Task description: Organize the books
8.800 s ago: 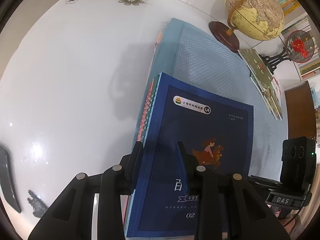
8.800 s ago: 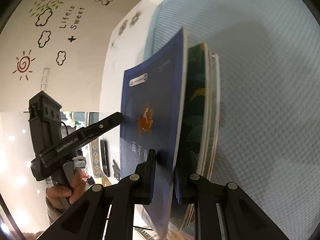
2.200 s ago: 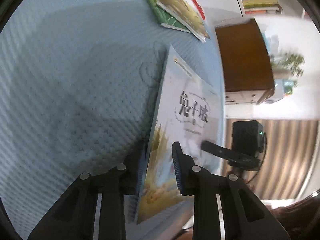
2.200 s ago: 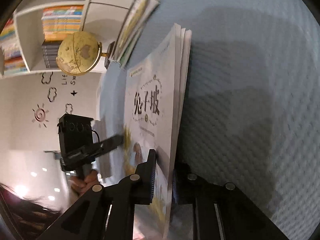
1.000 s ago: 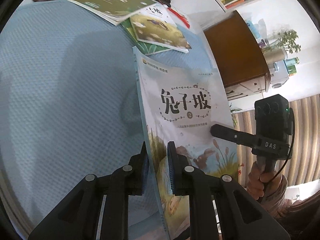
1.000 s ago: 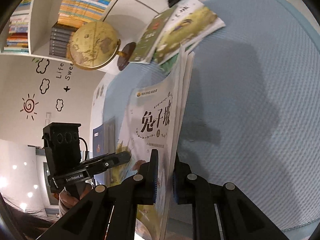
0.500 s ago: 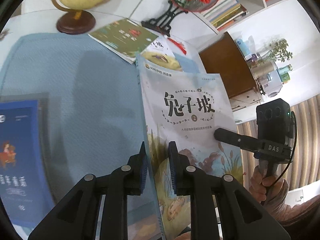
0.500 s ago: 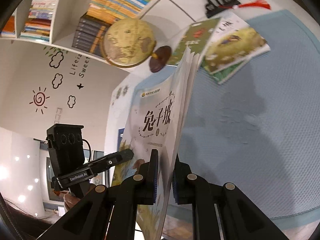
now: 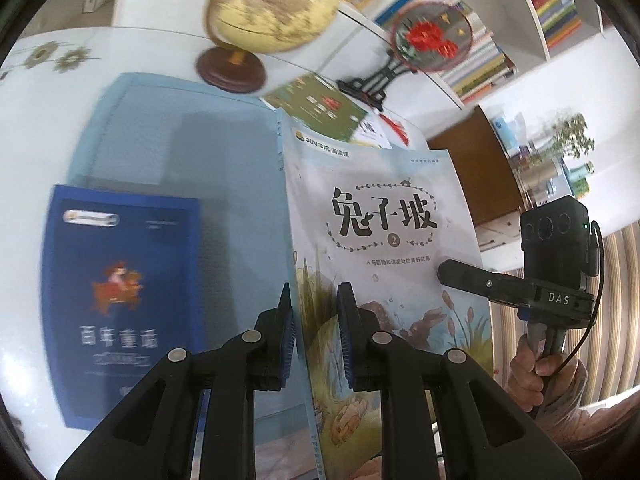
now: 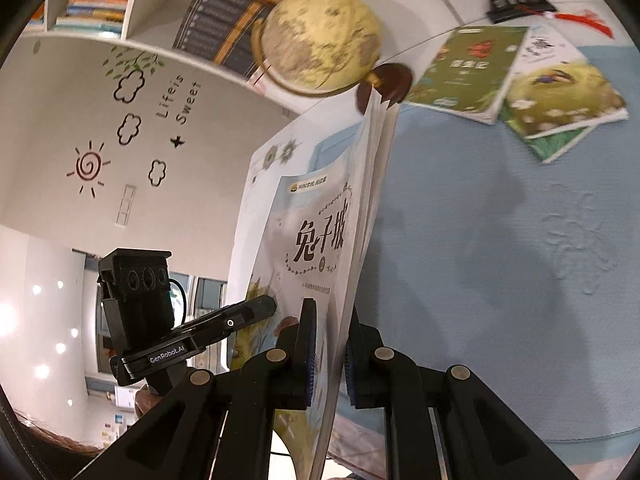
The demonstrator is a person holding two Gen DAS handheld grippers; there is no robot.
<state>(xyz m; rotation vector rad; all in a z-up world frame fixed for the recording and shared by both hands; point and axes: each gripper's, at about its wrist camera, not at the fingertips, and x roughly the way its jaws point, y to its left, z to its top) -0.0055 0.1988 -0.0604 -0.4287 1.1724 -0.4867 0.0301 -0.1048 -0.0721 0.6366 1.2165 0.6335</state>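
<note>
Books are getting sorted, and right now I've got the pale blue paperback with the rabbit-and-reeds cover (image 9: 384, 240) pinched from both sides. My left gripper (image 9: 314, 336) is clamped on its spine edge near the bottom, and my right gripper (image 10: 326, 354) is clamped on the opposite, open-page edge, so both are closed tight on the same book.

What's changed: a second ago the book was low over the light blue textured mat (image 9: 168, 136), and now it's lifted clear and swung toward the left side of the table. The dark blue hardcover-looking book (image 9: 120, 300) has come into the left wrist view too, lying flat at the mat's left edge and partly on the white glossy table (image 9: 24, 168). I'd guess that's the pile I'm headed for, so this one probably lands on top of it.

The green picture books (image 10: 516, 80) sit fanned out at the far edge of the mat, near the yellow globe on its brown wooden base (image 10: 320, 40). Those look like what's left to collect.

The pages splay a bit at the top, so I'd set it down gently.
</note>
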